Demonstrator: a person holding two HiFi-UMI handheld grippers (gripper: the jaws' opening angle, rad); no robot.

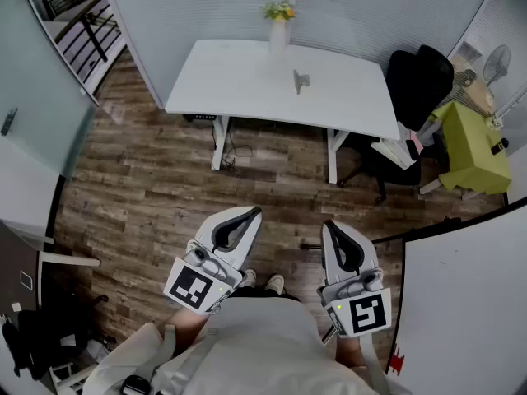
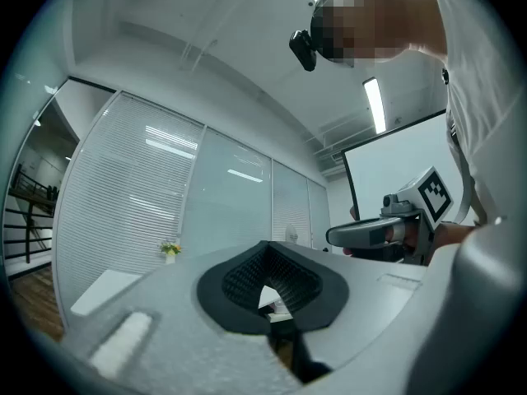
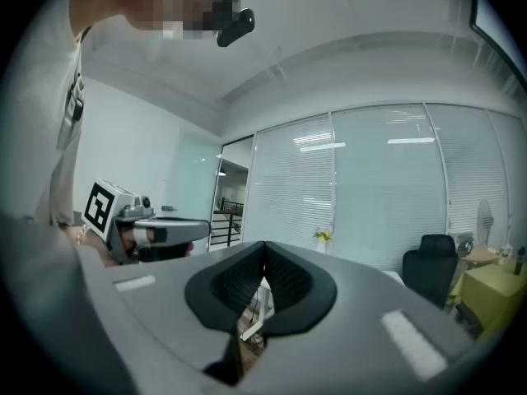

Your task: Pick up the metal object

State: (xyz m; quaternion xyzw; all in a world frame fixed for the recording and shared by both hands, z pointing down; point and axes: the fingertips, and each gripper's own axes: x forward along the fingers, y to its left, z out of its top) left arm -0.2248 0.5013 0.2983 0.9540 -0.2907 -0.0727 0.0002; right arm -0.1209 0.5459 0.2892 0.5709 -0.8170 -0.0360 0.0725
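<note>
The metal object (image 1: 300, 81), small and grey, stands upright on the white table (image 1: 247, 72) far ahead of me, near the table's middle. Both grippers are held close to my body, well short of the table. My left gripper (image 1: 254, 213) has its jaws shut, tips touching, with nothing between them; it shows the same in its own view (image 2: 265, 247). My right gripper (image 1: 328, 224) is also shut and empty, as its own view (image 3: 264, 247) confirms. Each gripper sees the other beside it: the right one (image 2: 387, 233) and the left one (image 3: 156, 233).
A vase of yellow flowers (image 1: 280, 21) stands at the table's back edge. A black office chair (image 1: 416, 81) and a green side table (image 1: 473, 146) are to the right, and a whiteboard (image 1: 461, 303) is near my right side. Wood floor (image 1: 148, 188) lies between me and the table.
</note>
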